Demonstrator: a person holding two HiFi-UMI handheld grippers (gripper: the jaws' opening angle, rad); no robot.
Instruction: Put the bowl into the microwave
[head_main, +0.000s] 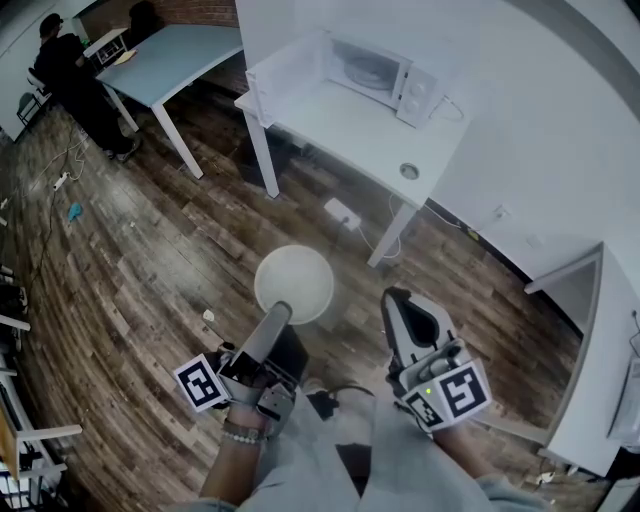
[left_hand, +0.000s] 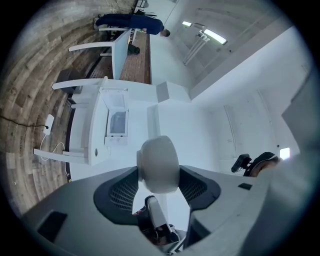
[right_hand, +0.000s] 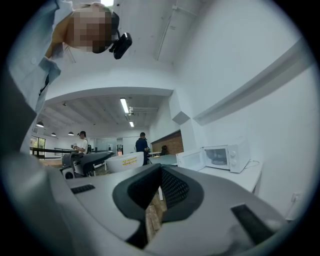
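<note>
A white bowl (head_main: 293, 284) hangs in the air above the wooden floor, and my left gripper (head_main: 283, 310) is shut on its near rim. In the left gripper view the bowl (left_hand: 159, 159) stands edge-on between the wide-set pads (left_hand: 122, 192). My right gripper (head_main: 396, 298) is beside it to the right, shut with nothing in it. From the right gripper view the bowl (right_hand: 125, 162) shows to the left of the closed jaws. The white microwave (head_main: 375, 72) sits at the far end of a white table (head_main: 340, 130), its door (head_main: 290, 68) swung open to the left.
A power strip (head_main: 342, 212) and cable lie on the floor under the white table. A blue-grey table (head_main: 185, 55) with a seated person (head_main: 70, 70) is at the far left. A white wall runs along the right, with another white desk (head_main: 590, 350) near it.
</note>
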